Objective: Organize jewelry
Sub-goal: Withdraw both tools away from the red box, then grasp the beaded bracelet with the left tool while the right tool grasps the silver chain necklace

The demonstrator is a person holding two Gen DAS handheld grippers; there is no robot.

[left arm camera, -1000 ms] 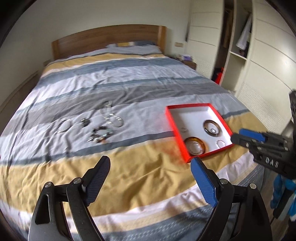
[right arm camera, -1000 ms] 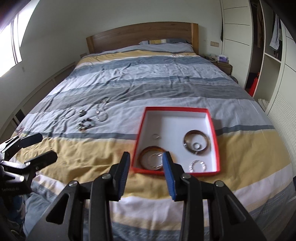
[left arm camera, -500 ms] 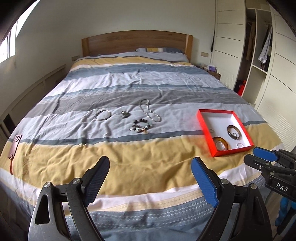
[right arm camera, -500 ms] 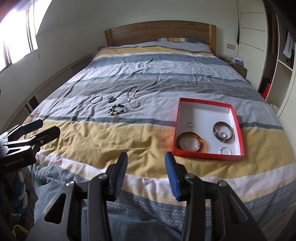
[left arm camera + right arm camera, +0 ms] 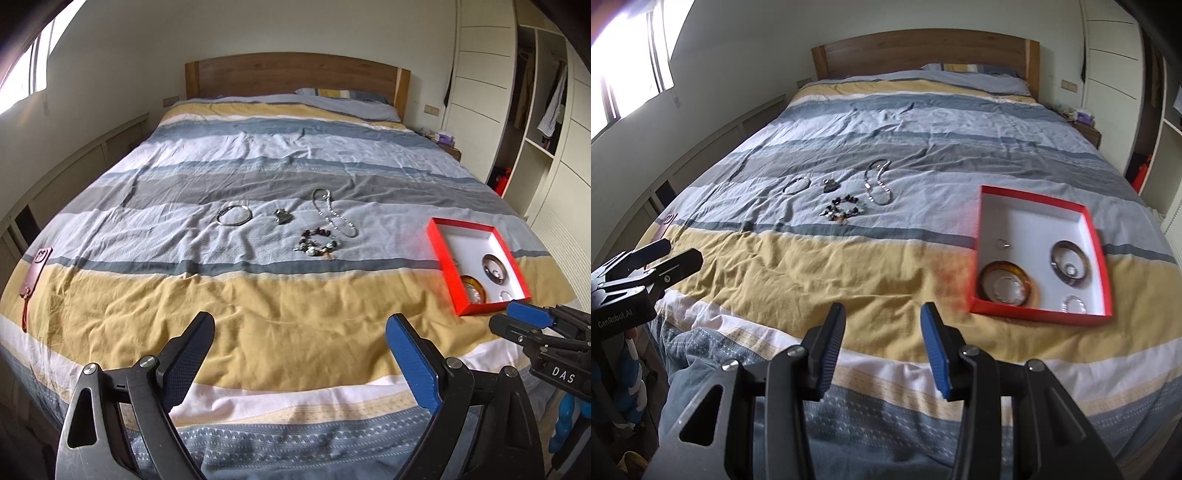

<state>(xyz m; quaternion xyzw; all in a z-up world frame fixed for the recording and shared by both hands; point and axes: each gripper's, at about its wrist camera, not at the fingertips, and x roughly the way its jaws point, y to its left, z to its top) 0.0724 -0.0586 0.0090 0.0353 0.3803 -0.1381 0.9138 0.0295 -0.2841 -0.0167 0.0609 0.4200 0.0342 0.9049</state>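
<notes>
A wide bed (image 5: 258, 325) covered by a striped yellow, grey and white quilt is seen below a wooden headboard (image 5: 295, 75). A thin silver bangle (image 5: 234, 215), a small metal charm (image 5: 282, 216), a dark beaded bracelet (image 5: 318, 246) and a silver chain necklace (image 5: 334, 214) are laid mid-bed. Bangles and rings are held in a shallow red cardboard box with a white inside (image 5: 1034, 221), at the right. Both the left gripper (image 5: 300, 354) and the right gripper (image 5: 882, 343) are held near the foot, fingers apart, with nothing between them.

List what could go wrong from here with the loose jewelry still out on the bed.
1. The chain necklace is thin and flat on wrinkled bedding; a claw may pinch fabric or let it slip.
2. The beaded bracelet and small charm lie close together; grabbing one may drag the other.
3. The red box rests on soft duvet near the bed's foot; a nudge could tip it.
</notes>
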